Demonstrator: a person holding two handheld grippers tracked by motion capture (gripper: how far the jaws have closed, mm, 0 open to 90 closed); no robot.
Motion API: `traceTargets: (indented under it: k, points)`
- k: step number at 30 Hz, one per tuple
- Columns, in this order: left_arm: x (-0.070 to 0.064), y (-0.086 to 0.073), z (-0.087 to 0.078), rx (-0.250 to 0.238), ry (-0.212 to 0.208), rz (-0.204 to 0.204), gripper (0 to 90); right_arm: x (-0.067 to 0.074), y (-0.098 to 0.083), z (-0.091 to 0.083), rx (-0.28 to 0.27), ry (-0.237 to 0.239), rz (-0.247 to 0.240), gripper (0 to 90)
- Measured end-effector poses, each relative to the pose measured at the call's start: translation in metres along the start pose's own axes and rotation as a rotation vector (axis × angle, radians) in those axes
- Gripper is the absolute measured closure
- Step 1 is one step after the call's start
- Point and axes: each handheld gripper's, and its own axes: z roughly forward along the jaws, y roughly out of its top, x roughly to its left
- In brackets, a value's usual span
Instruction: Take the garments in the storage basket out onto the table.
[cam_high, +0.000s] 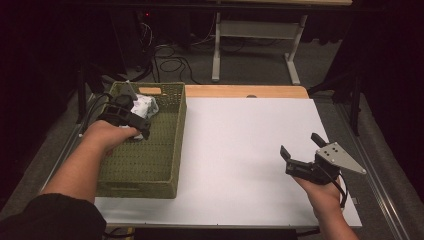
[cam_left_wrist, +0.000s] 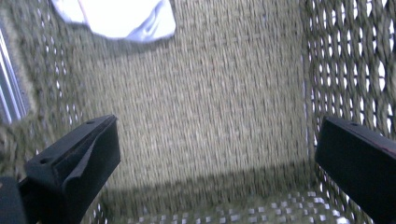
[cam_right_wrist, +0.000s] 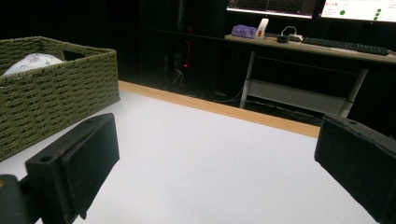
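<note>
**Both jaws apart, cloth in the basket**

My left gripper (cam_high: 134, 116) hangs over the green woven basket (cam_high: 165, 165), jaws wide apart and holding nothing. A crumpled white cloth (cam_left_wrist: 116, 18) lies at the basket's far end. My right gripper (cam_high: 299, 150) hovers over the white table (cam_high: 240, 140), jaws apart and empty.

My right gripper (cam_right_wrist: 215, 172) hangs over the white table (cam_right_wrist: 196, 158), jaws wide apart and empty. The woven basket (cam_right_wrist: 56, 93) (white bundle (cam_right_wrist: 32, 62) inside) sits far left.
</note>
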Motion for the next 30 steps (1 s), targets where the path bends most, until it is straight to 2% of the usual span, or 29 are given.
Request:
traceTargets:
  k: [5, 6, 7, 8, 10, 12, 13, 14, 15, 16, 17, 18, 21, 24, 27, 30]
  points:
    - [0.005, 0.013, 0.016, -0.025, 0.013, -0.002, 1.0, 0.0, 0.0, 0.0, -0.001, 0.004, 0.001, 0.5]
    - [0.008, 0.016, 0.023, -0.05, 0.017, -0.005, 1.3, 0.001, 0.0, 0.001, 0.001, 0.006, 0.0, 0.5]
    - [0.008, 0.016, 0.023, -0.05, 0.017, -0.005, 1.9, 0.001, 0.0, 0.001, 0.0, 0.005, 0.001, 0.5]
    - [0.011, 0.018, 0.03, -0.09, 0.015, -0.009, 3.0, 0.0, 0.0, 0.001, 0.001, 0.007, 0.001, 0.5]
    - [0.012, 0.019, 0.034, -0.104, 0.016, -0.012, 3.9, 0.0, 0.0, 0.001, -0.001, 0.005, 0.001, 0.5]
    - [0.014, 0.019, 0.04, -0.147, 0.023, -0.011, 5.7, 0.0, -0.001, 0.001, -0.001, 0.006, 0.004, 0.5]
    - [0.016, 0.018, 0.045, -0.197, 0.027, -0.014, 7.5, 0.0, -0.001, 0.001, -0.001, 0.005, 0.003, 0.5]
    - [0.016, 0.018, 0.045, -0.197, 0.027, -0.014, 8.7, 0.0, -0.001, 0.001, -0.001, 0.005, 0.003, 0.5]
    - [0.018, 0.016, 0.046, -0.25, 0.021, -0.017, 10.7, 0.0, -0.001, 0.001, -0.001, 0.005, 0.003, 0.5]
    - [0.018, 0.016, 0.046, -0.25, 0.021, -0.017, 11.4, 0.0, -0.001, 0.001, -0.001, 0.005, 0.003, 0.5]
    - [0.021, 0.014, 0.047, -0.302, 0.019, -0.017, 12.7, 0.0, -0.001, 0.001, -0.001, 0.006, 0.004, 0.5]
    - [0.021, 0.014, 0.047, -0.302, 0.019, -0.017, 13.7, 0.0, -0.002, 0.001, -0.001, 0.006, 0.004, 0.5]
    - [0.027, 0.01, 0.049, -0.389, 0.007, -0.026, 16.5, 0.0, -0.001, 0.001, -0.001, 0.004, 0.003, 0.5]
    - [0.03, 0.009, 0.051, -0.408, -0.004, -0.03, 17.1, 0.0, -0.002, 0.001, -0.002, 0.004, 0.002, 0.5]
    - [0.035, 0.006, 0.055, -0.464, -0.019, -0.045, 20.8, 0.0, -0.002, 0.001, -0.001, 0.005, 0.003, 0.5]
    - [0.036, 0.005, 0.057, -0.486, -0.017, -0.052, 23.3, 0.0, -0.002, 0.001, 0.0, 0.005, 0.005, 0.6]
